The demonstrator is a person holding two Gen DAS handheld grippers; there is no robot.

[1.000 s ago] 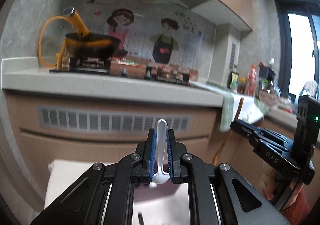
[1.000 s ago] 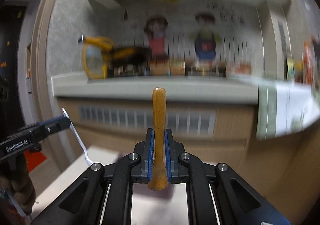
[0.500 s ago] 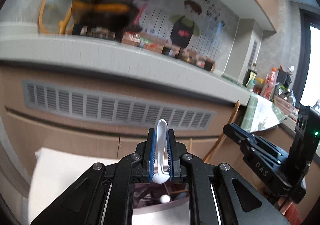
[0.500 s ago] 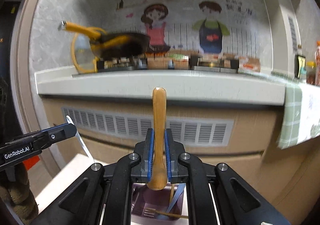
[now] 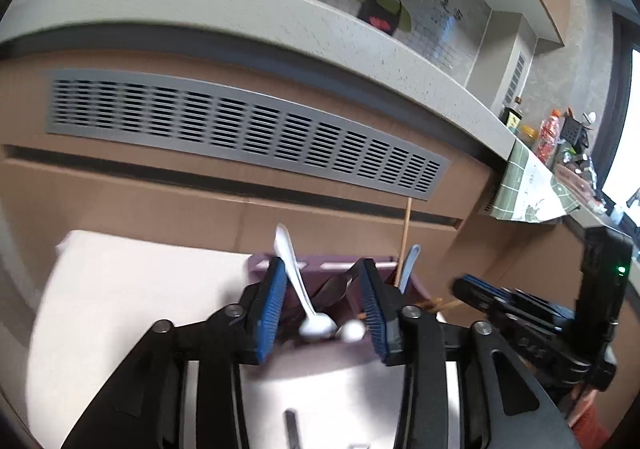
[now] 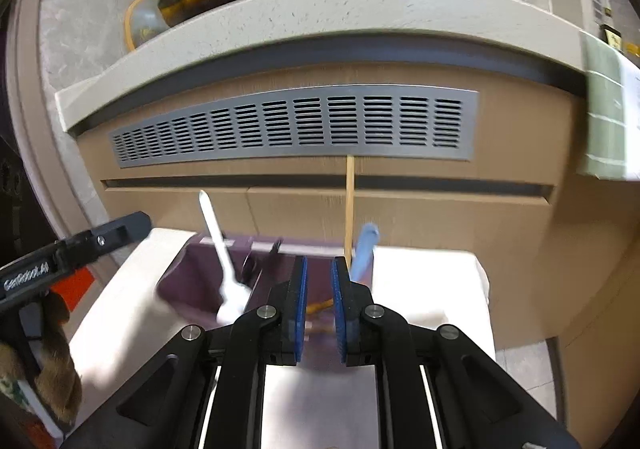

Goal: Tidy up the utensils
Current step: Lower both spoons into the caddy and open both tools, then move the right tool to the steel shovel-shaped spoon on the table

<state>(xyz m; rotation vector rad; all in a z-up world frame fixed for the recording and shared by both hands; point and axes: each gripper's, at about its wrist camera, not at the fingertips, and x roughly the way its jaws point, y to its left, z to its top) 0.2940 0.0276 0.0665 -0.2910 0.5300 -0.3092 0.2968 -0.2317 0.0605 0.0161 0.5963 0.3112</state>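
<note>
With both my left gripper (image 5: 324,299) and right gripper (image 6: 319,307) opening, empty, the white spoon (image 5: 298,287), light, stiff and slick, drops into the purple bin (image 6: 188,281); I'd regrip its thin handle.

White table (image 6: 420,281) — purple organizer (image 6: 188,281)

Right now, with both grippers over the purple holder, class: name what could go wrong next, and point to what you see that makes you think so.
1. The left gripper is opening and the white spoon leans loose between its pads; it might tip out over the holder rim.
2. The right gripper is opening with nothing gripped; its fingers sit beside the upright chopstick and blue utensil and could knock them.
3. The two grippers are close together and may collide.
</note>
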